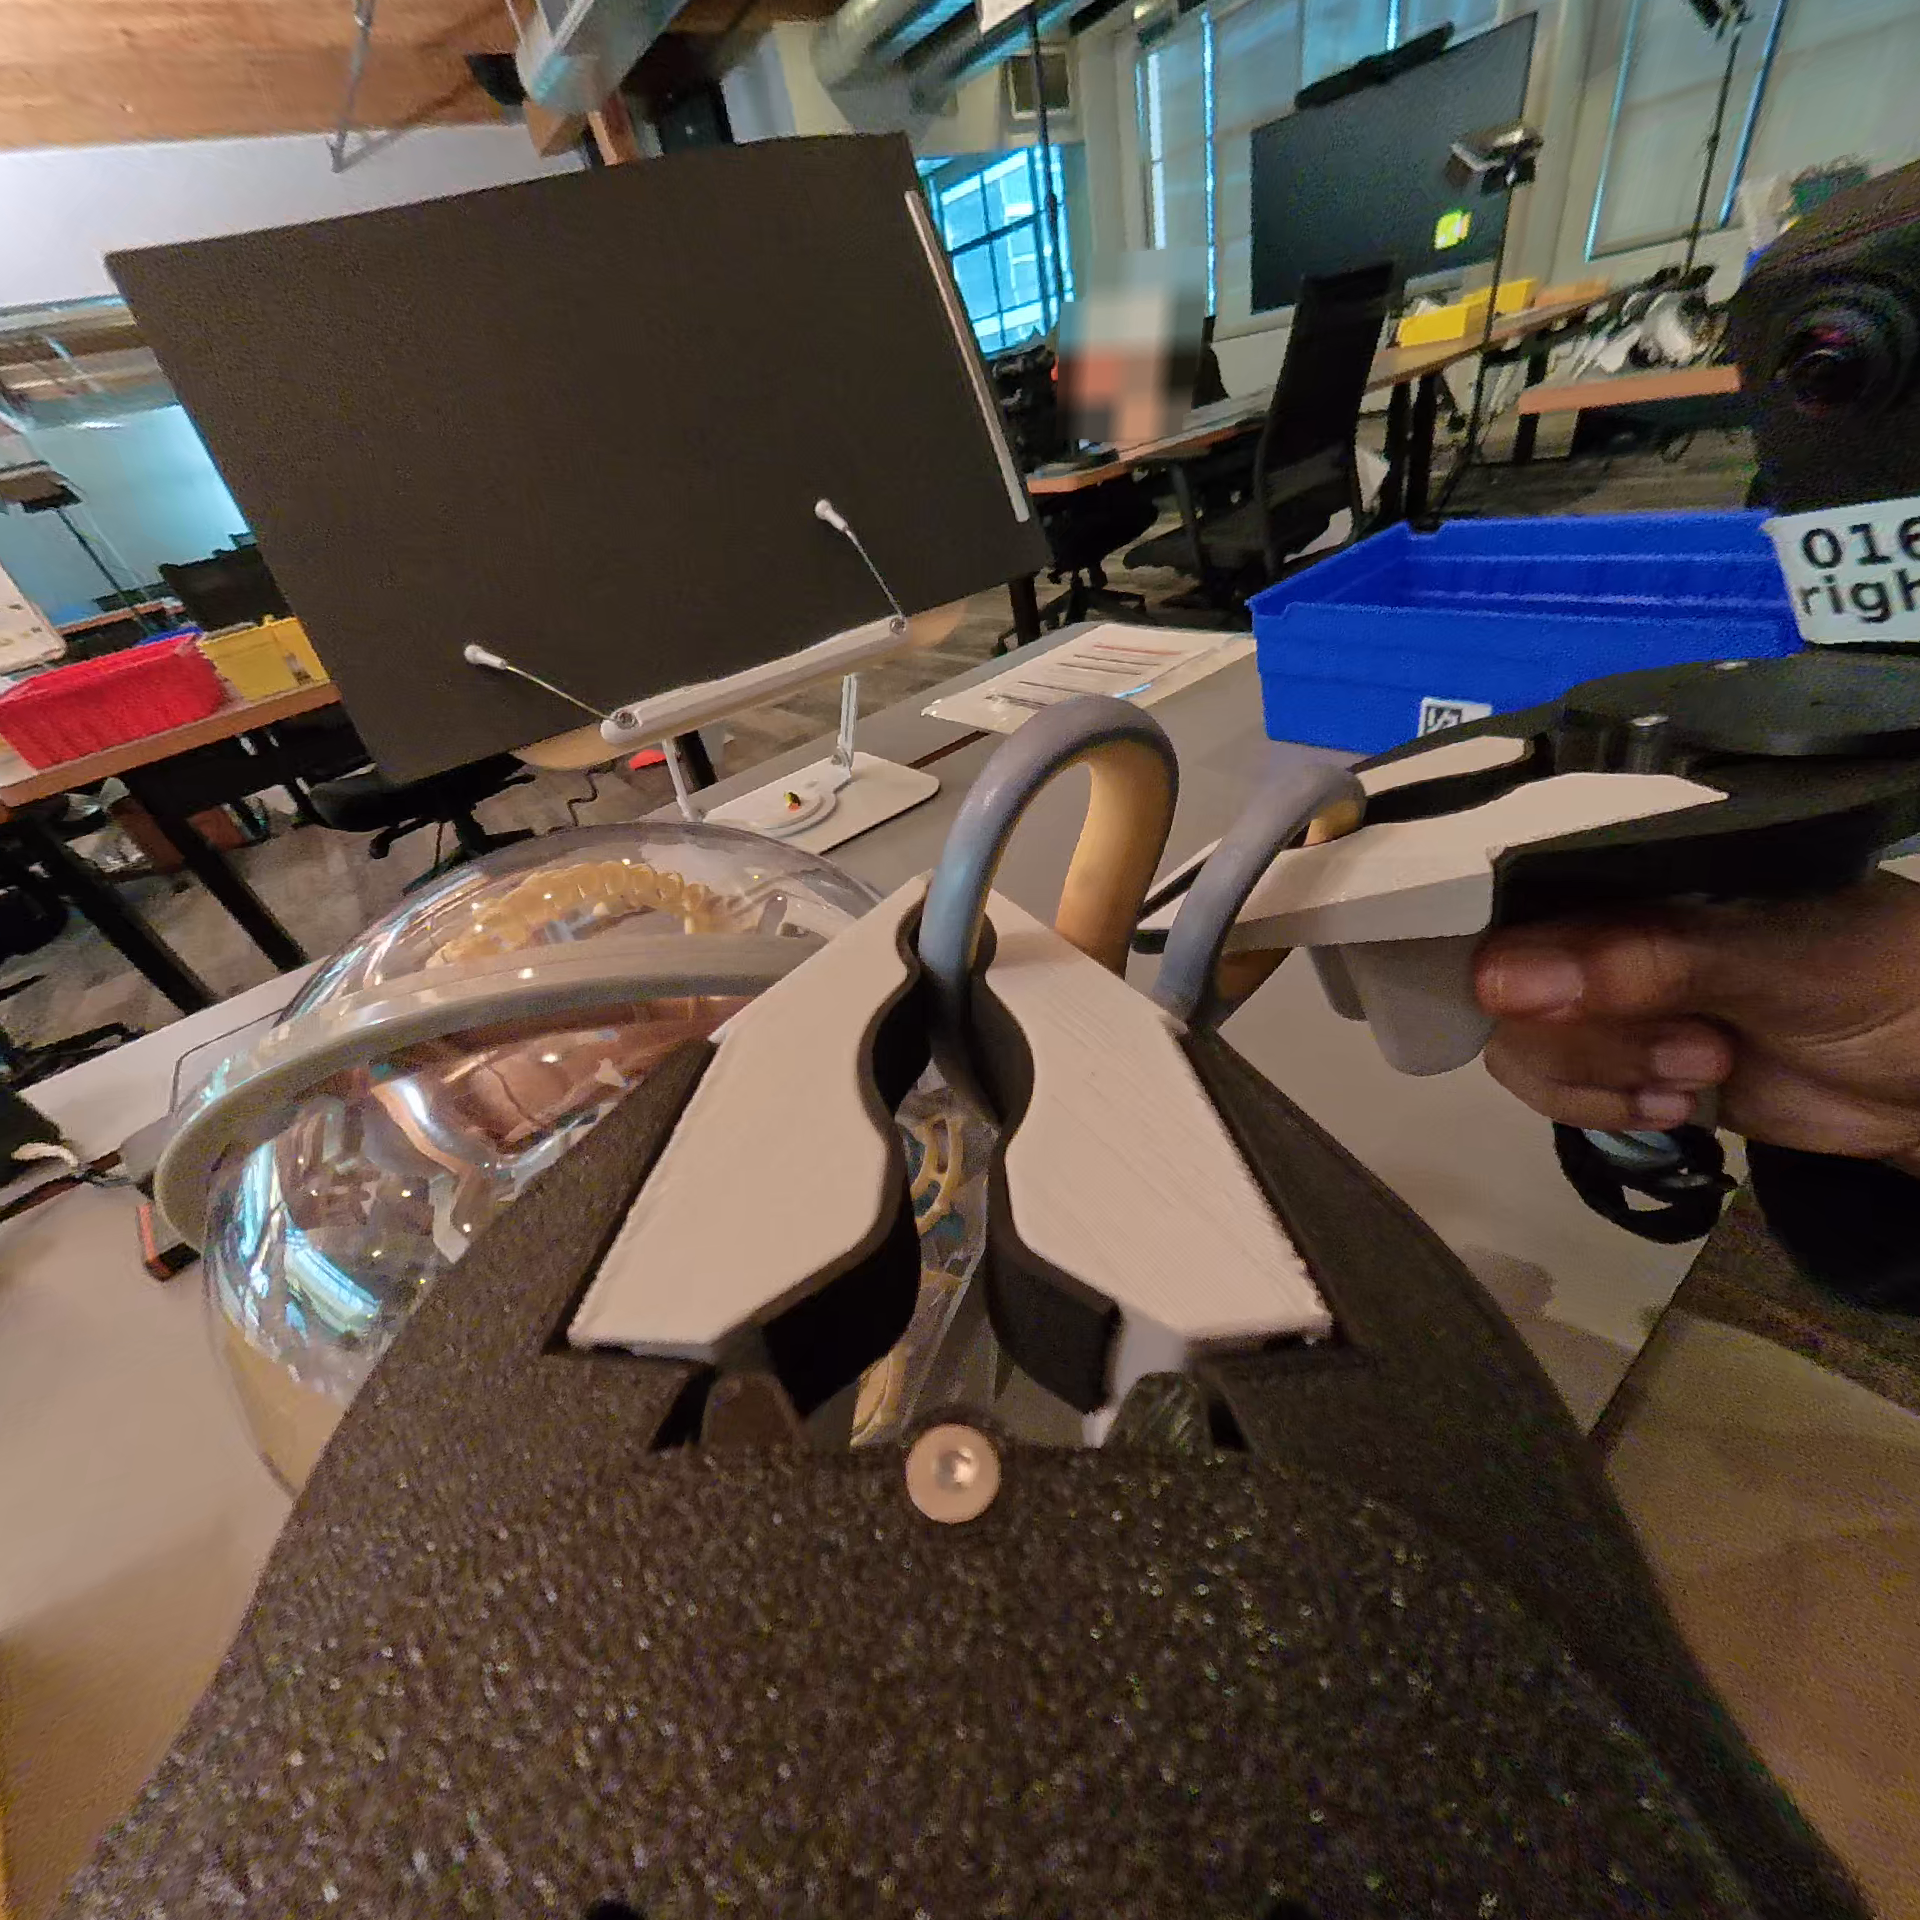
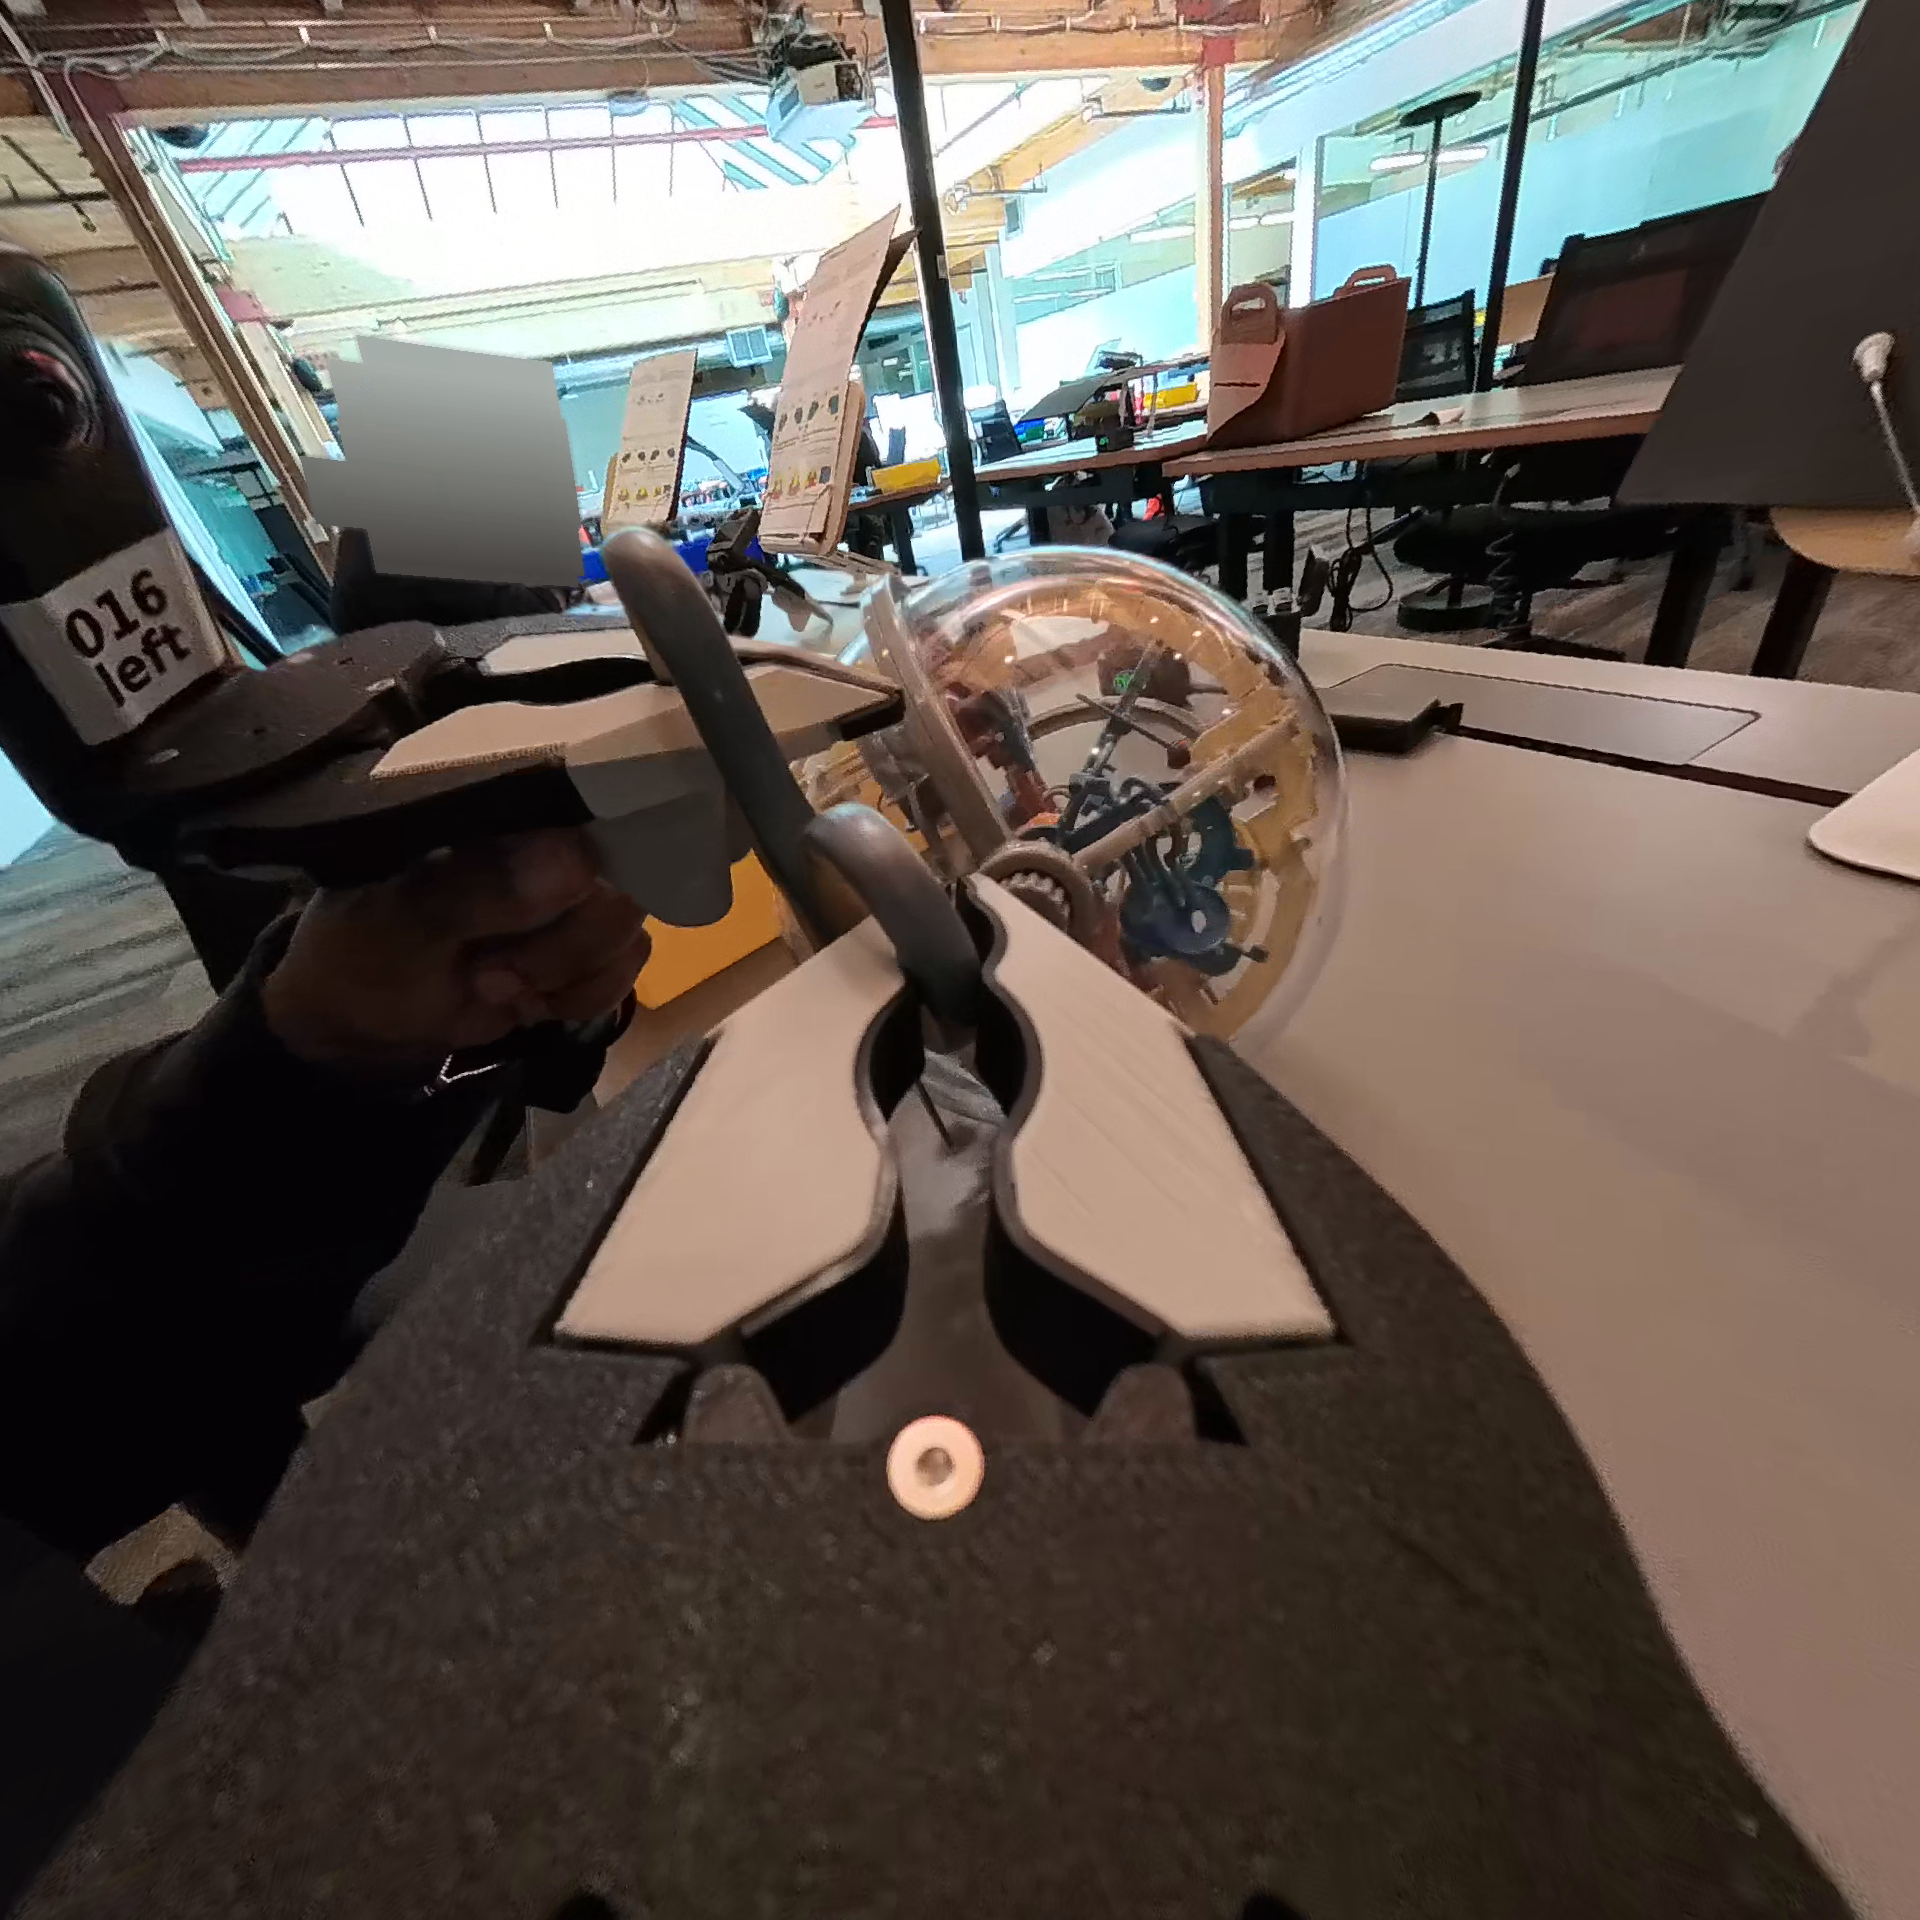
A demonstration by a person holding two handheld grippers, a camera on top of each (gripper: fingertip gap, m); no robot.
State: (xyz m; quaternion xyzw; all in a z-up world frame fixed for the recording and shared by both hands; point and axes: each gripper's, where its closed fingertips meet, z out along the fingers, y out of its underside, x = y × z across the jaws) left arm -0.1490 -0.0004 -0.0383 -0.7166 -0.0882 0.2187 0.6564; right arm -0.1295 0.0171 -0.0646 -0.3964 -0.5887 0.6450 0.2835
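Scissors: grey handle loops, upright, above table, just beside clear maze sphere
Left gripper: clamped on large loop
Right gripper: clamped on small loop, to right of left gripper
Blades: hidden, below fingers

This is a large open-plan office that is also used as a lab or workshop. Long desks with wooden tops stand in rows, with black office chairs beside them, and a big dark screen stands near the tall windows. The ceiling has bare wooden beams and metal ducts. On the desks lie plastic parts bins — blue, yellow and red — and folded cardboard boxes. Glass partition walls divide the room, and a camera on a stand is near the screen.
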